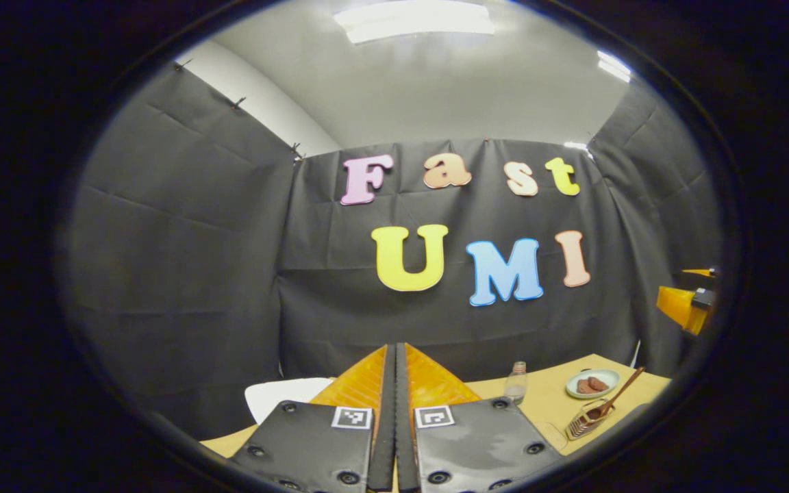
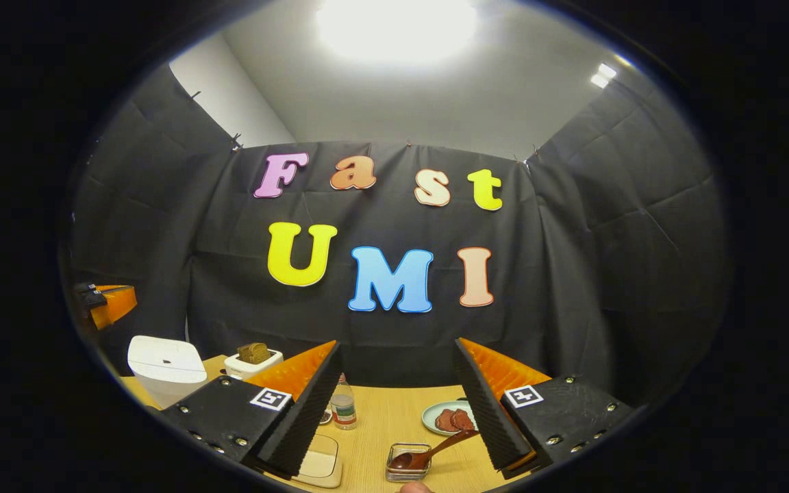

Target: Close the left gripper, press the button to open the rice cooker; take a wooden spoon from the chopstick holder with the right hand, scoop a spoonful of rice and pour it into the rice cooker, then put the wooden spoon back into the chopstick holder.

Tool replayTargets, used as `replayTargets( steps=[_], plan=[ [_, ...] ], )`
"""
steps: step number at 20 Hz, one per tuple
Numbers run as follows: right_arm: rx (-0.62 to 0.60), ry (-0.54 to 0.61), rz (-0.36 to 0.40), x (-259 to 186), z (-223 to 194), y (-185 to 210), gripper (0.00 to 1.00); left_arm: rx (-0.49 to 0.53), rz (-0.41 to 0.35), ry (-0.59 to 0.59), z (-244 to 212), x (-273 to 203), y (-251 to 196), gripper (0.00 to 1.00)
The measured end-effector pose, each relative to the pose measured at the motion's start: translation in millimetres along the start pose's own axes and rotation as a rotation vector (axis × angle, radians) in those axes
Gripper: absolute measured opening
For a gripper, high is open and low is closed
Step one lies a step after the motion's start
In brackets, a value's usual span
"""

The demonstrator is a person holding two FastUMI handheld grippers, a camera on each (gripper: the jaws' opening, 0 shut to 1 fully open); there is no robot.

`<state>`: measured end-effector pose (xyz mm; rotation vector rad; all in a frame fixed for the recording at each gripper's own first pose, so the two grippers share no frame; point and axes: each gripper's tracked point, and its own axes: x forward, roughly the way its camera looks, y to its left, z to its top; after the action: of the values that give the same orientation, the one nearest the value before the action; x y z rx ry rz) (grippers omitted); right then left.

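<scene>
Worktop (image 2: 381, 418) of pale wood grain is stretching under a white ceiling, black cloth walling it in. I am holding my left claw (image 1: 395, 383) pressed together and my right claw (image 2: 394, 404) spread wide, gripping nothing. White rice cooker (image 2: 165, 366) is sitting at the left, lid down; brown wooden spoon (image 2: 429, 453) is leaning in a wire chopstick holder (image 2: 407, 464). Clear bottle's (image 2: 344, 405) label is too small to read.

Rice cooker (image 1: 278, 400) — mostly hidden behind left gripper (image 1: 395, 411).
</scene>
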<state>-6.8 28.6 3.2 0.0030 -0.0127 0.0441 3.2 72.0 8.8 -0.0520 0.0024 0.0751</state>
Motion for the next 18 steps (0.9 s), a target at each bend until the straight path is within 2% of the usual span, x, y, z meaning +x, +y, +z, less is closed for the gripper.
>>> replayTargets(
  steps=[10,18],
  plan=[
    [-0.006,0.003,-0.052,9,3,16,0.97,-0.007,0.023,0.073,-44,50,60,0.09],
    [-0.035,0.026,-0.09,9,-4,34,0.97,-0.031,0.026,0.178,-109,77,103,0.09]
  ],
)
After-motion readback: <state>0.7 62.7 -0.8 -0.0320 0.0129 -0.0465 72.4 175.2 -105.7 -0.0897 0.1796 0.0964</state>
